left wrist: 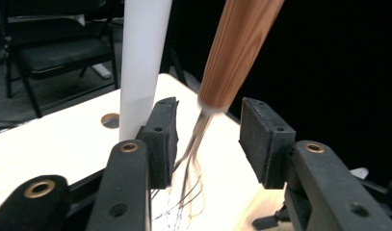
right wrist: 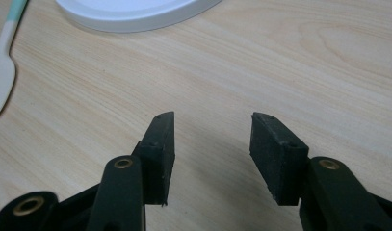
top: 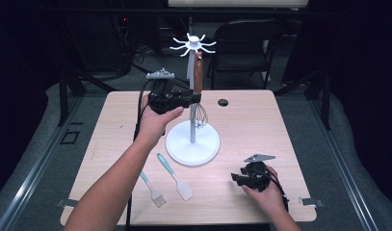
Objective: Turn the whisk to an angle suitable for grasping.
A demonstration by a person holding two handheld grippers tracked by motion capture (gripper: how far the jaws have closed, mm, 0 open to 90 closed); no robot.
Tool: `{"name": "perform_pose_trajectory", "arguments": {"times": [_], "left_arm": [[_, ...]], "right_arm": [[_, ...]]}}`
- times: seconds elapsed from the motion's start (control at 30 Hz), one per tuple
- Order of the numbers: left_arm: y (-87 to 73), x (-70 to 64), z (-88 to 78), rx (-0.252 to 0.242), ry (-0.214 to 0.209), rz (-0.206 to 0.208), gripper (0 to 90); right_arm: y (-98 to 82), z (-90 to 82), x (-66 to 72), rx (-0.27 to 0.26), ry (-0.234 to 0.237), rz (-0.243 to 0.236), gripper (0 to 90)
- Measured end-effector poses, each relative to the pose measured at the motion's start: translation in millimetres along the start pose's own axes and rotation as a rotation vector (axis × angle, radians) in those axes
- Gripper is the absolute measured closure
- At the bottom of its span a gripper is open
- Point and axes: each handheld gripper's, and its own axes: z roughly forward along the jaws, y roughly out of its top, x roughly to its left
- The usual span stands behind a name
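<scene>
whisk [left wrist: 239, 45] hangs free between parted left gripper [left wrist: 208, 132] pads | stand pole [left wrist: 141, 57] beside

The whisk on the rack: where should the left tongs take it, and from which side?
Grip the whisk on its straight wooden handle, just above the wires, coming level from the near-left side. It hangs upright beside the stand's pole, which blocks the far side.

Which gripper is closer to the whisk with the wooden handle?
Left. The left gripper is at the whisk hanging on the white stand, its open jaws either side of the handle's lower end. The right gripper rests low on the table, well away from it.
</scene>
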Motion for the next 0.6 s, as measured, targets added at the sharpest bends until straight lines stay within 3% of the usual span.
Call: {"name": "perform_pose_trajectory", "arguments": {"times": [0.1, 0.13, 0.17, 0.27, 0.37, 0.5, 0.53, 0.6], "left_arm": [[-10.1, 1.7, -0.2, 0.013, 0.029, 0.000, 54.4], [-13.9, 2.8, -0.5, 0.014, 0.041, -0.003, 53.7], [-18.9, 4.4, -1.1, 0.017, 0.053, -0.007, 52.7], [-32.7, 8.0, -3.2, 0.031, 0.065, -0.015, 51.0], [-52.3, 12.0, -7.7, 0.031, 0.075, -0.035, 49.4], [-81.8, 17.1, -13.6, 0.040, 0.146, -0.051, 48.0], [-88.8, 18.8, -15.6, 0.045, 0.165, -0.045, 47.5], [-104.5, 23.7, -21.1, 0.038, 0.182, -0.072, 46.6]], "right_arm": [[-0.1, -0.2, -0.6, 0.003, -0.005, -0.007, 51.0], [1.0, -2.9, -1.1, 0.023, -0.030, -0.032, 51.0], [0.4, -1.7, 0.3, 0.000, -0.009, -0.023, 51.1], [2.0, -3.9, 1.5, -0.028, -0.014, -0.049, 51.5], [3.5, -4.0, 1.7, -0.061, -0.051, -0.063, 50.9], [5.1, -3.7, 0.5, -0.072, -0.060, -0.054, 51.0], [5.6, -3.2, 0.3, -0.066, -0.057, -0.045, 52.2], [7.4, -2.8, -1.6, -0.042, -0.053, -0.034, 52.8]]}}
